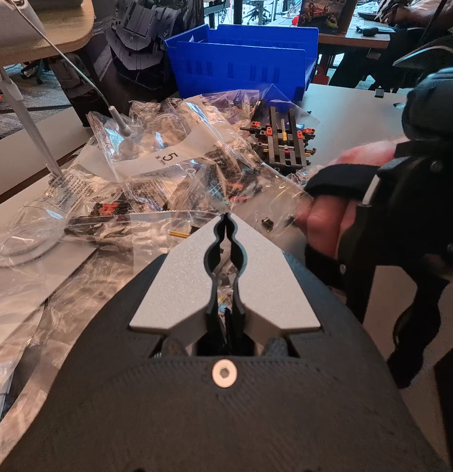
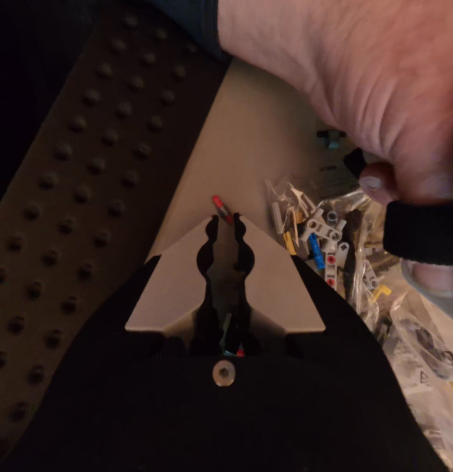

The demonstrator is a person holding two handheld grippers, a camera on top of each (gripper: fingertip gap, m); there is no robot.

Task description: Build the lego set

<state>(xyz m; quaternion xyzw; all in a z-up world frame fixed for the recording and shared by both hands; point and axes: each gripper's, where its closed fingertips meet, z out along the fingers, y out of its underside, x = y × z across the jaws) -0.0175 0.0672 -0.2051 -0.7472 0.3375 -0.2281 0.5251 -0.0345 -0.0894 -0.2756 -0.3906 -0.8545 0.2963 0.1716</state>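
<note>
In the left wrist view my left gripper (image 1: 225,216) is shut on the edge of a clear plastic bag (image 1: 248,201) of small parts, pinched at the fingertips. A part-built black Lego frame (image 1: 284,143) with red and yellow connectors lies on the table beyond the bags. In the right wrist view my right gripper (image 2: 224,217) is open by a narrow gap, low over the table. A small red and grey pin (image 2: 222,209) lies at its tips. A bag of grey, blue and yellow parts (image 2: 322,242) lies to the right.
Several clear part bags (image 1: 153,158) are piled on the grey table (image 1: 348,115), with a blue bin (image 1: 243,58) behind. A grey stand (image 1: 23,120) rises at left. A hand holding the other gripper (image 1: 327,224) is at right. A dark studded surface (image 2: 92,166) lies left of the table. One gripper's finger ends stand about 15 centimeters off the other's.
</note>
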